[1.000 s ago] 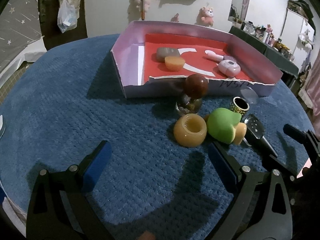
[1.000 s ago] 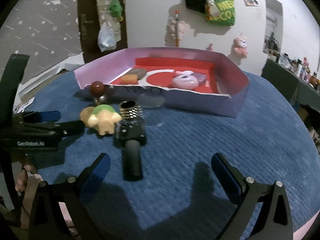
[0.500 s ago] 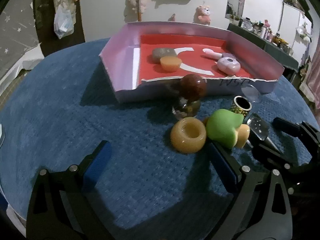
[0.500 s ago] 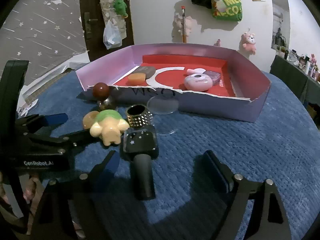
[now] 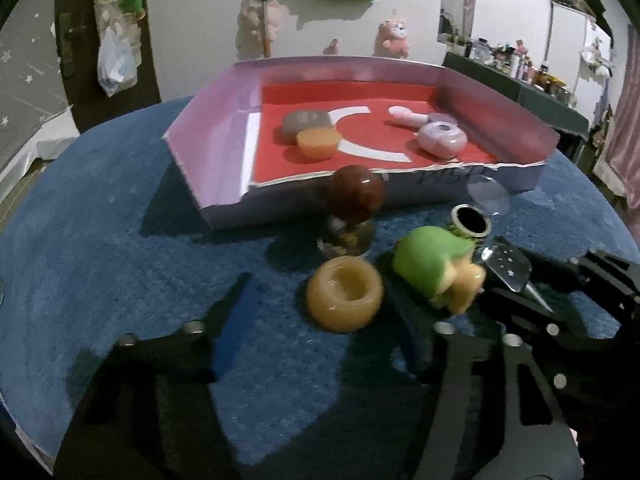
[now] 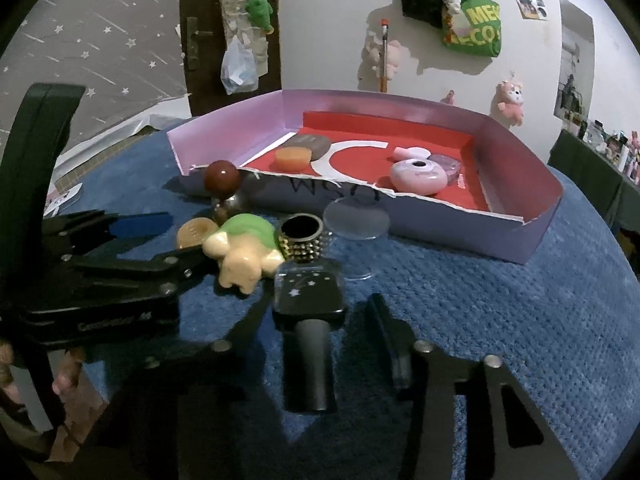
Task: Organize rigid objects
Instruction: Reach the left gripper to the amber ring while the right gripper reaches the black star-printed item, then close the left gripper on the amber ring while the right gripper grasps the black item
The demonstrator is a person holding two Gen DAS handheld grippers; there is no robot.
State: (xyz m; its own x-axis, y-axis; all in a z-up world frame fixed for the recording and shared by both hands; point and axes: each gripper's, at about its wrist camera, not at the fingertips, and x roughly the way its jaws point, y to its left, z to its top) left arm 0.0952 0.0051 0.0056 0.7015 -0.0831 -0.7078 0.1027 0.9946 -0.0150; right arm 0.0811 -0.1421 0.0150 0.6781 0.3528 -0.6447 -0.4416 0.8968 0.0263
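Both claws have just been closing: the left claw (image 5: 320, 300) around the amber ring-shaped holder (image 5: 345, 299), the right claw (image 6: 320, 320) around the black star-speckled microphone (image 6: 308, 320), neither visibly pinching yet; next, lift both into the purple cardboard tray (image 5: 224, 184).

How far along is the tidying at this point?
Done: orange puck and others lie in the tray. In hand: left tongs have just been closing around the orange ring, right tongs around the microphone, neither gripped yet. Left: turtle toy, brown ball, studded cup, clear disc.

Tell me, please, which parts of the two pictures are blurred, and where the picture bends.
Left wrist: the orange ring and green toy are smeared, the box is sharper. Right wrist: mostly sharp, only the near fingers are soft. Both views bend at the edges, with dark corners.
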